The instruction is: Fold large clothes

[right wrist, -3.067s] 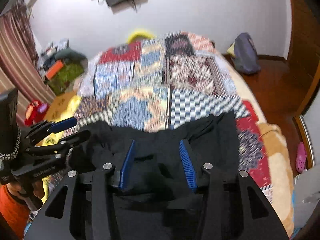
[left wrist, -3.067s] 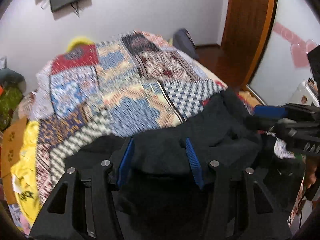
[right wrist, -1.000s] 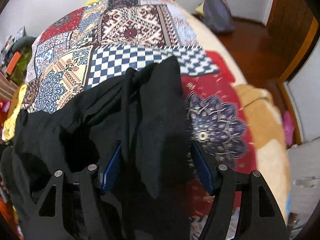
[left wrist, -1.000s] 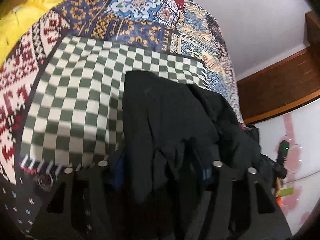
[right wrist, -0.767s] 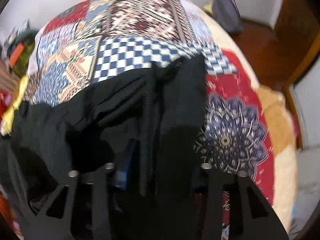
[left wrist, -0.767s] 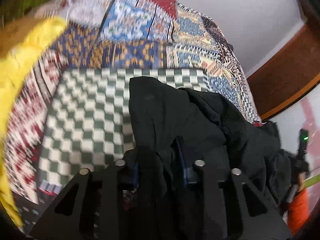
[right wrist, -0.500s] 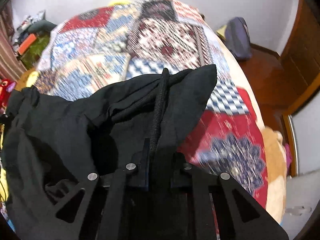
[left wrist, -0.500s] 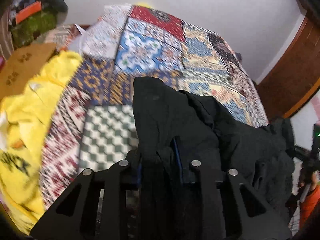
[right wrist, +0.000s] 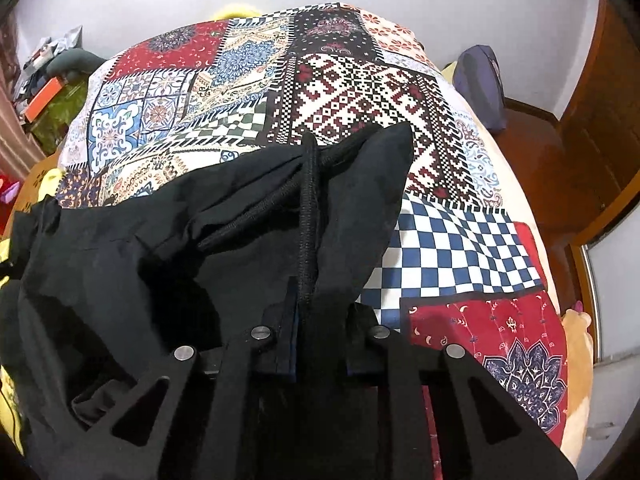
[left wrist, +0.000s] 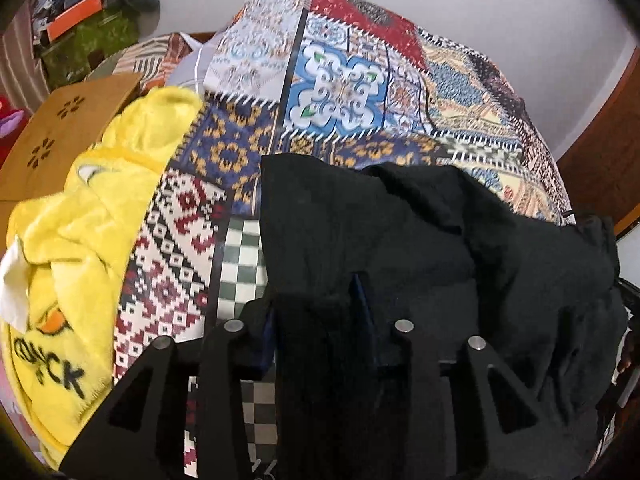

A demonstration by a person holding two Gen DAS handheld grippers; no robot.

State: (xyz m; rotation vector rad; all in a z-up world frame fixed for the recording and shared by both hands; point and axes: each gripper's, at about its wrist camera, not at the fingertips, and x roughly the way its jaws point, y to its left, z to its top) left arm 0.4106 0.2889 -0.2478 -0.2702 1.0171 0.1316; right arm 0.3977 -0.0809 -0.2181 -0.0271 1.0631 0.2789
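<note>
A large black garment [left wrist: 400, 220] lies bunched at the near end of a patchwork bedspread [left wrist: 340, 80]. My left gripper [left wrist: 314, 304] pinches a thick fold at the garment's left corner; its jaws are opening slightly, with cloth still filling the gap. In the right wrist view the black garment [right wrist: 200, 240] has a corded seam running down into my right gripper [right wrist: 316, 300]. That gripper's jaws are nearly together and easing open, and the cloth stays pressed between its blue pads [right wrist: 294, 312]. The held corners stand lifted above the bedspread [right wrist: 340, 80].
A yellow fleece garment [left wrist: 80, 220] lies on the bed's left side beside a cardboard box [left wrist: 52, 132]. Clutter [left wrist: 92, 20] is piled at the far left. A purple bag [right wrist: 480, 84] sits on the wooden floor by the brown door [right wrist: 592, 120].
Both grippers closed from wide apart onto the black garment's corners. They then rose and moved along the bed, drawing the cloth up with them.
</note>
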